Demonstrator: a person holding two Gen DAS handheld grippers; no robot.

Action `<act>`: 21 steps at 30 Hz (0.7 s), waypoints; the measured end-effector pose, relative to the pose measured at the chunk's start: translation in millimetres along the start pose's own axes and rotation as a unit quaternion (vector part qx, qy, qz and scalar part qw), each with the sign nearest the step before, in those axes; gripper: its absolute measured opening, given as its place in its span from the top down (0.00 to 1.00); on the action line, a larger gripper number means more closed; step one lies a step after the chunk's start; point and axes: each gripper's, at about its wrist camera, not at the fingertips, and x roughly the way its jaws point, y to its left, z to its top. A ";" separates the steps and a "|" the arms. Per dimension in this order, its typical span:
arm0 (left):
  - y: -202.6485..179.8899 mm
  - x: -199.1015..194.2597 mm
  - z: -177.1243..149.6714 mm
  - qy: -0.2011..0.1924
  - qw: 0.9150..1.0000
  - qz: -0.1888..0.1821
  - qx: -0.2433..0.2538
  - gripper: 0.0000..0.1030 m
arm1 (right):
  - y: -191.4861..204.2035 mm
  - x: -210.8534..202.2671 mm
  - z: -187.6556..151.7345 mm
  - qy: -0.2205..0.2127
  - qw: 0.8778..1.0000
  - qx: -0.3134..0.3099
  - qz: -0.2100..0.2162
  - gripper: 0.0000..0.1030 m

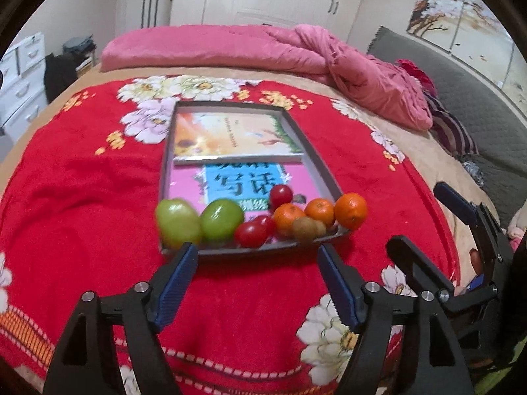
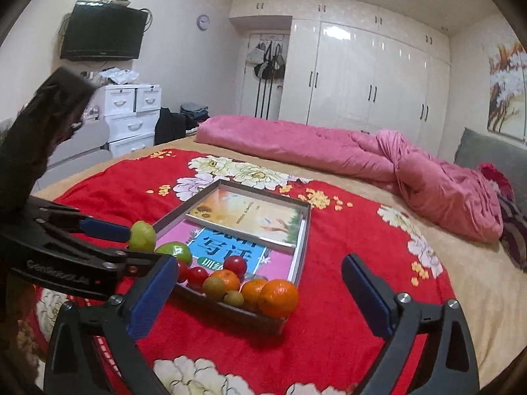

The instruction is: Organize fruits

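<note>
A shallow grey tray [image 1: 318, 153] lies on the red flowered blanket with two books inside. Along its near edge sit two green fruits [image 1: 178, 225], small red tomatoes [image 1: 252, 233], three oranges [image 1: 350, 210] and brown kiwis [image 1: 304, 228]. My left gripper [image 1: 257, 251] stands open just in front of that row, nothing between its blue pads. My right gripper [image 2: 260, 263] is open wide, above and short of the oranges [image 2: 278, 298] and kiwis [image 2: 214, 286], holding nothing. It also shows at the right edge of the left wrist view.
The red blanket [image 2: 329, 339] covers a bed, with a rolled pink quilt [image 2: 329, 146] behind the tray. White drawers [image 2: 131, 121] stand at the left and wardrobes along the back wall. The left gripper's fingers [image 2: 105, 228] reach in beside a green fruit [image 2: 142, 235].
</note>
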 end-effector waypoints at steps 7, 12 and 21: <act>12.0 -13.4 -23.7 0.015 1.000 0.018 -0.012 0.23 | -3.8 -1.9 -11.5 0.055 0.997 0.056 0.001 0.01; 13.4 -19.4 -39.8 0.022 0.999 0.020 -0.019 0.23 | 0.6 -8.6 -22.6 0.087 0.993 0.082 0.008 0.01; 9.1 -24.2 -50.5 0.022 0.999 0.021 -0.019 0.23 | 17.7 -25.1 -43.6 0.122 0.988 0.091 0.003 0.01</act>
